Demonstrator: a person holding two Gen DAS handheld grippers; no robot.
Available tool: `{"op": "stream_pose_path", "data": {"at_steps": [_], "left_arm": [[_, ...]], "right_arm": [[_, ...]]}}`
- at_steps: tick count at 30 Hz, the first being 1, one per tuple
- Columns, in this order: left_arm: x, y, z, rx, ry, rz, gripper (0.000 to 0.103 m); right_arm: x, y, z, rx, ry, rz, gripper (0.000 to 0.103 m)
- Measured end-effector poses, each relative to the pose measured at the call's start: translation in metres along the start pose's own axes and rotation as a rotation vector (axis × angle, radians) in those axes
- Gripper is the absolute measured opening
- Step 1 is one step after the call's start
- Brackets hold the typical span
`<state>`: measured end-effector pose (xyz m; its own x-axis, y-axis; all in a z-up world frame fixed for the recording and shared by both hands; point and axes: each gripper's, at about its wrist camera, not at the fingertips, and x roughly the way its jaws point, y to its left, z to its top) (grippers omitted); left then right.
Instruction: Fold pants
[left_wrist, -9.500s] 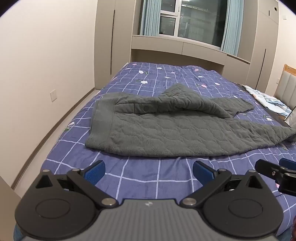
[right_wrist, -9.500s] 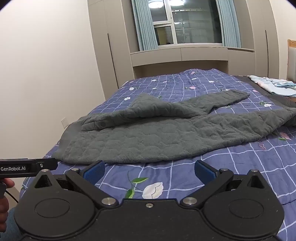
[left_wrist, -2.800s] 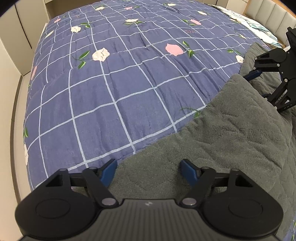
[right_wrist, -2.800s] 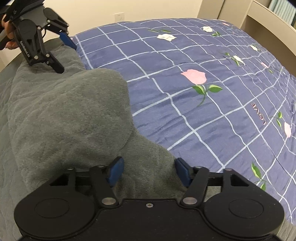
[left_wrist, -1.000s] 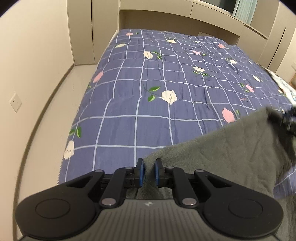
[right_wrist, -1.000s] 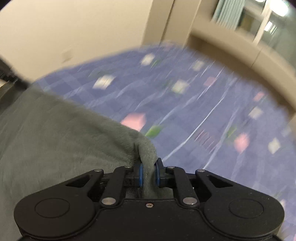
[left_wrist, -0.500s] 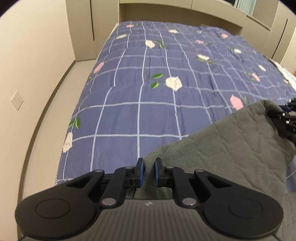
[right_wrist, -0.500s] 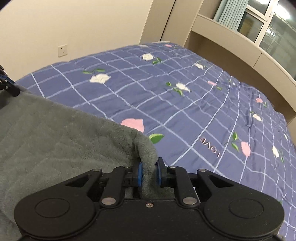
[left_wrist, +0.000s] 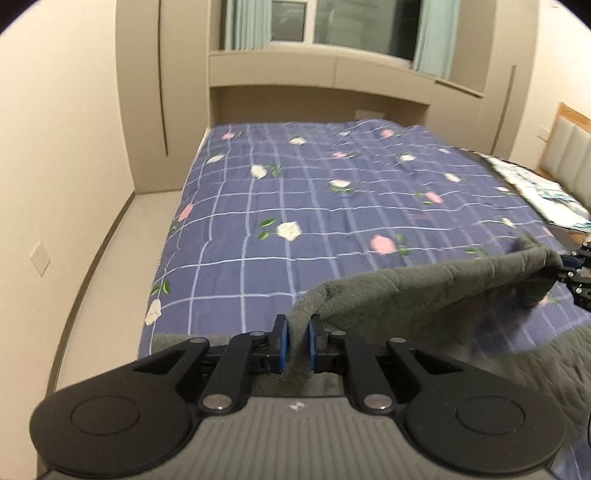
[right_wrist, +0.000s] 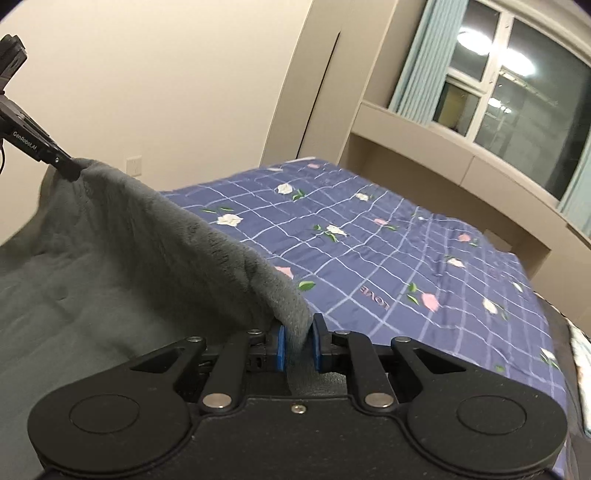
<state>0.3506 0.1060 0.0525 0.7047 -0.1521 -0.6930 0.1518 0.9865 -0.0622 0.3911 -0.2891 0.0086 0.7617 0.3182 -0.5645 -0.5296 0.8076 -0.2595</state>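
Observation:
The grey fleece pants (left_wrist: 424, 295) are lifted off the bed, their edge stretched between both grippers. My left gripper (left_wrist: 296, 341) is shut on one corner of that edge. My right gripper (right_wrist: 298, 345) is shut on the other corner, and the pants (right_wrist: 122, 251) hang down to its left. The right gripper also shows at the right edge of the left wrist view (left_wrist: 570, 266). The left gripper shows at the top left of the right wrist view (right_wrist: 72, 170). More of the pants lies below, at the lower right of the left wrist view.
A bed with a blue checked floral cover (left_wrist: 314, 206) fills the middle ground. Beige wardrobes (left_wrist: 140, 92) and a window (right_wrist: 517, 74) stand behind it. A light folded cloth (left_wrist: 535, 188) lies at the bed's right, near a padded headboard (left_wrist: 569, 158). Bare floor (left_wrist: 107, 288) runs along the left.
Both grippers have risen with the pants edge, and the views have tilted up from the bed towards the window. The edge is now stretched higher between them.

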Motion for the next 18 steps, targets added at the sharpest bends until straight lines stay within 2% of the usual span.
{"op": "stream_pose_path", "data": {"at_steps": [5, 11, 15, 18], "left_arm": [[-0.048, -0.024, -0.039, 0.037, -0.030, -0.017, 0.011], [-0.073, -0.061, -0.101, 0.135, -0.012, -0.002, 0.010], [-0.065, -0.070, -0.133, 0.081, 0.051, 0.001, 0.010], [-0.066, -0.070, -0.147, 0.043, 0.067, -0.003, 0.010]], "right_arm": [[-0.067, 0.028, -0.039, -0.012, -0.011, -0.039, 0.014], [-0.110, 0.056, -0.092, 0.060, 0.026, -0.065, 0.014], [-0.118, 0.072, -0.121, 0.111, 0.047, -0.088, 0.013], [-0.119, 0.075, -0.126, 0.122, 0.045, -0.096, 0.013]]}}
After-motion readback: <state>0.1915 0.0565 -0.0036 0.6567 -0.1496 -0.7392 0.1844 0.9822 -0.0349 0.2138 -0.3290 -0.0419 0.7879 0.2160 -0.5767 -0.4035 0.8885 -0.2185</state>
